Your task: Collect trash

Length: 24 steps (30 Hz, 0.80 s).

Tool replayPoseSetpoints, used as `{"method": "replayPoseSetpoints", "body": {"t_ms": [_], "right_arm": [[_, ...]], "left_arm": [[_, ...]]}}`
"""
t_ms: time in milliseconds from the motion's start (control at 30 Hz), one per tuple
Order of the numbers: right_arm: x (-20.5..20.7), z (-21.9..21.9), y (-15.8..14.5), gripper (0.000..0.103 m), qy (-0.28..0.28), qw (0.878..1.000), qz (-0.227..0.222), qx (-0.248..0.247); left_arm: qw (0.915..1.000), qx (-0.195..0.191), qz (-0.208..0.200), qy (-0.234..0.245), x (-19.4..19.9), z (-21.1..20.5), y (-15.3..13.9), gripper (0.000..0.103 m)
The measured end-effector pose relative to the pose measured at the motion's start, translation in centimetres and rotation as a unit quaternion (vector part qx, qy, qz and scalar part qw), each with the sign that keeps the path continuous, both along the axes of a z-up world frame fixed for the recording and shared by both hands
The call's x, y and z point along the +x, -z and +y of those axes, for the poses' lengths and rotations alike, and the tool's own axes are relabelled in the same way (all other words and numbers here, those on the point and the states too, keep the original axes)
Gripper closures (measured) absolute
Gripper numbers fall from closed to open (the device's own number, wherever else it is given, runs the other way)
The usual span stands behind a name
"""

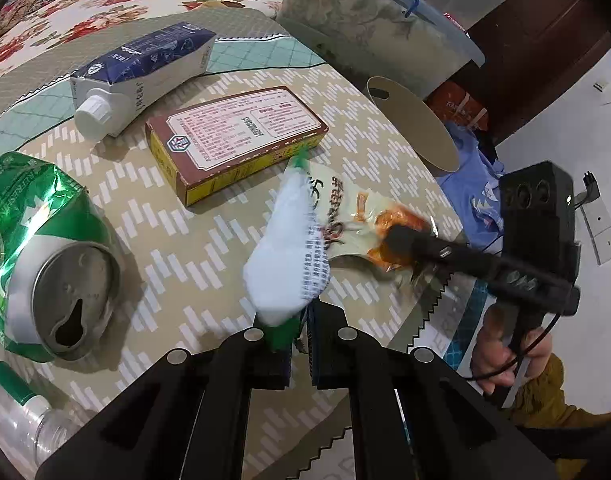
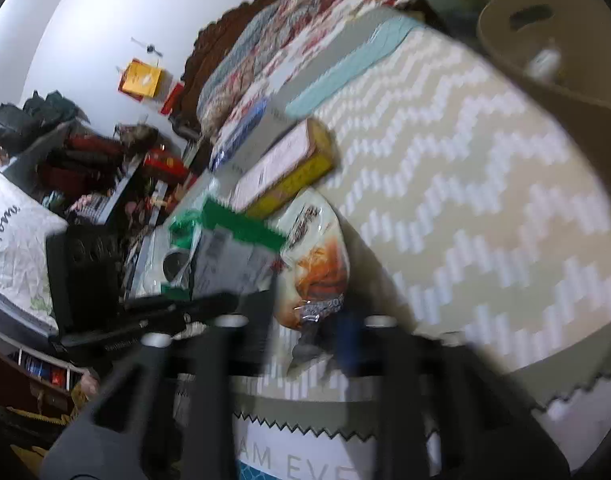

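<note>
My left gripper (image 1: 301, 360) is shut on a white and green wrapper (image 1: 283, 256) and holds it above the table. My right gripper (image 2: 305, 320) is open around the near end of an orange and white noodle packet (image 2: 317, 256) that lies on the table; that packet also shows in the left wrist view (image 1: 369, 216), with the right gripper (image 1: 405, 240) on its edge. A brown and yellow box (image 1: 233, 140), a blue milk carton (image 1: 145, 72), a crushed green can (image 1: 45, 256) and a clear plastic bottle (image 1: 29, 424) lie on the table. The right wrist view is blurred.
A tan bin (image 1: 417, 128) stands at the table's far right edge; it also shows in the right wrist view (image 2: 545, 60). A clear storage box with a blue handle (image 1: 385, 20) sits behind. A floral bedspread (image 1: 105, 0) lies at the back left.
</note>
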State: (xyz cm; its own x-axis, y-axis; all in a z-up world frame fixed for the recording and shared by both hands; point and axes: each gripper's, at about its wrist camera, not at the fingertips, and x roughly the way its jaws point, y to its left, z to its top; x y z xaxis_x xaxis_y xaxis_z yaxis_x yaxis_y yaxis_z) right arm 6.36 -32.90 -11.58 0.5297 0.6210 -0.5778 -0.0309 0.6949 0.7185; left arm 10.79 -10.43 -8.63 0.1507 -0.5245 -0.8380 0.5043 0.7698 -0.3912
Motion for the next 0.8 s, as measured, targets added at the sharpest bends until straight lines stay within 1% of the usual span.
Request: {"method": "replayPoseSetpoints", "body": {"t_ms": [133, 267, 400, 500, 567, 667, 733, 800], "right_arm": [[-1.2, -0.6, -0.6, 0.087, 0.015, 1.0, -0.017, -0.004], [-2.7, -4.2, -1.6, 0.088, 0.071, 0.997, -0.036, -0.005], [-3.8, -8.1, -2.5, 0.088, 0.133, 0.99, -0.05, -0.014], [-4.3, -11.4, -3.1, 0.088, 0.186, 0.981, -0.059, -0.013], [-4.4, -13.4, -3.6, 0.088, 0.22, 0.973, -0.062, -0.028], [-3.9, -15.9, -3.7, 0.087, 0.259, 0.964, -0.053, -0.039], [-3.0, -17.2, -3.5, 0.087, 0.273, 0.96, -0.042, -0.042], [-2.3, -18.5, -3.2, 0.084, 0.284, 0.957, -0.032, -0.047]], "left_arm": [[0.9998, -0.016, -0.005, 0.009, 0.0, -1.0, -1.0, 0.097], [0.9989, -0.032, -0.009, 0.032, 0.4, -3.7, -2.1, 0.097], [0.9963, -0.051, -0.01, 0.068, 1.6, -8.5, -3.2, 0.097], [0.9936, -0.068, 0.009, 0.09, 3.2, -12.9, -3.2, 0.097], [0.9924, -0.072, 0.022, 0.098, 4.5, -15.7, -2.9, 0.097], [0.9915, -0.067, 0.036, 0.106, 6.5, -20.0, -2.2, 0.097], [0.9919, -0.058, 0.039, 0.106, 7.8, -22.6, -1.6, 0.097], [0.9927, -0.047, 0.037, 0.105, 8.8, -24.7, -1.1, 0.097]]}}
